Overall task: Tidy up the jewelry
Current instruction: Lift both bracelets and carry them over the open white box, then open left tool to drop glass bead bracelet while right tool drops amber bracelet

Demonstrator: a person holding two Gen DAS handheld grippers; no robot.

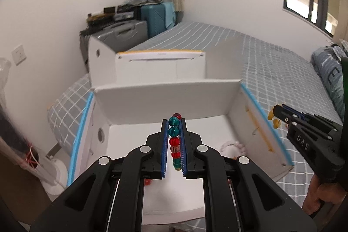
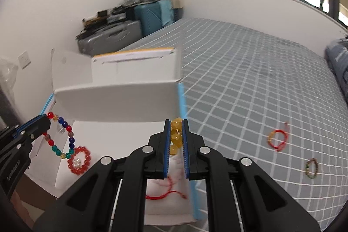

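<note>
My left gripper (image 1: 174, 123) is shut on a multicolour bead bracelet (image 1: 174, 140) of red, teal and blue beads, held above the open white box (image 1: 169, 101). In the right wrist view the same bracelet (image 2: 62, 136) hangs from the left gripper (image 2: 46, 120) over the box (image 2: 117, 99). My right gripper (image 2: 176, 123) is shut on a yellow bead bracelet (image 2: 175, 137) above the box's right edge; it also shows in the left wrist view (image 1: 274, 116). A red bead bracelet (image 2: 79, 160), a small pearl piece inside it and a red cord (image 2: 165, 194) lie in the box.
The box sits on a bed with a grey checked sheet (image 2: 250, 84). A red-and-gold cord bracelet (image 2: 277, 140) and a dark green bead bracelet (image 2: 311, 167) lie on the sheet at right. Suitcases (image 1: 139, 21) and clutter stand by the far wall. A pillow (image 1: 328, 71) lies far right.
</note>
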